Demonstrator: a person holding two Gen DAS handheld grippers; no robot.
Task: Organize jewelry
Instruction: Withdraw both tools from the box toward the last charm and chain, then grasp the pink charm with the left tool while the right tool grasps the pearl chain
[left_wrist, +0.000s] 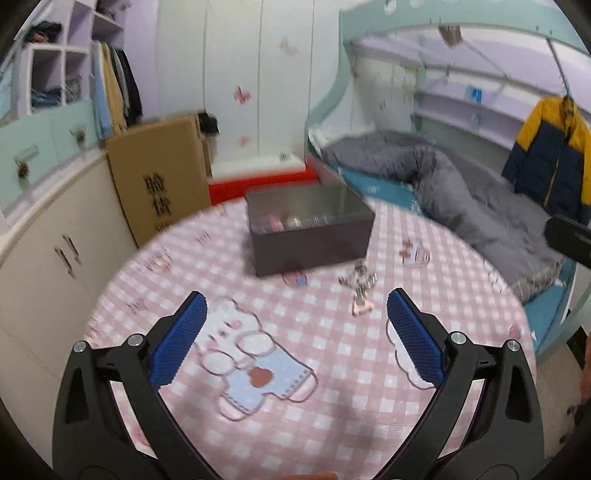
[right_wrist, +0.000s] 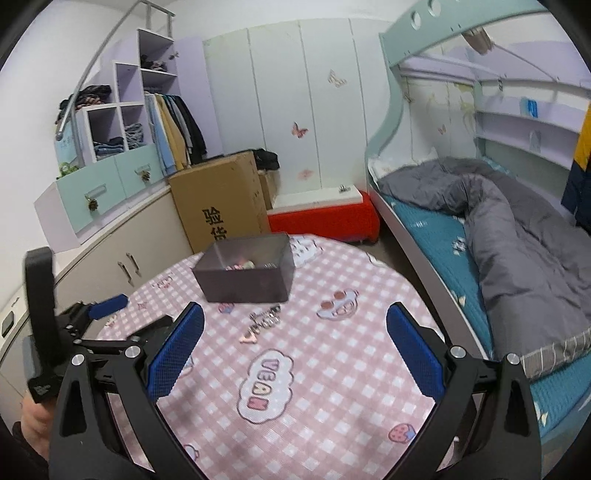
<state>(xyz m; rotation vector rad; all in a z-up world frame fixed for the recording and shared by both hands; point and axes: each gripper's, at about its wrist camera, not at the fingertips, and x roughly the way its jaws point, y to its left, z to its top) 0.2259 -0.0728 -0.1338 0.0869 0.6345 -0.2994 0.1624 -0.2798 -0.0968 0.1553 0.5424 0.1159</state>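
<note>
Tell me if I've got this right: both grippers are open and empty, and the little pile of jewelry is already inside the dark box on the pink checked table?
Not quite. Both the left gripper and right gripper are open and empty, but the pile of jewelry lies on the tablecloth in front of the dark box, not inside it. The right wrist view shows this best; the box already holds other small items.

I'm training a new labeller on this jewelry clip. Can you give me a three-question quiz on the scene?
1. True or false: the left tool is holding a piece of jewelry.
2. Where does the loose jewelry pile lie relative to the dark box?
A. inside it
B. on the tablecloth in front of it
C. on the bed
3. Fill in: the right tool is ____ (open/shut).

Key: 1 false, both tools are empty; 2 B; 3 open.
</note>
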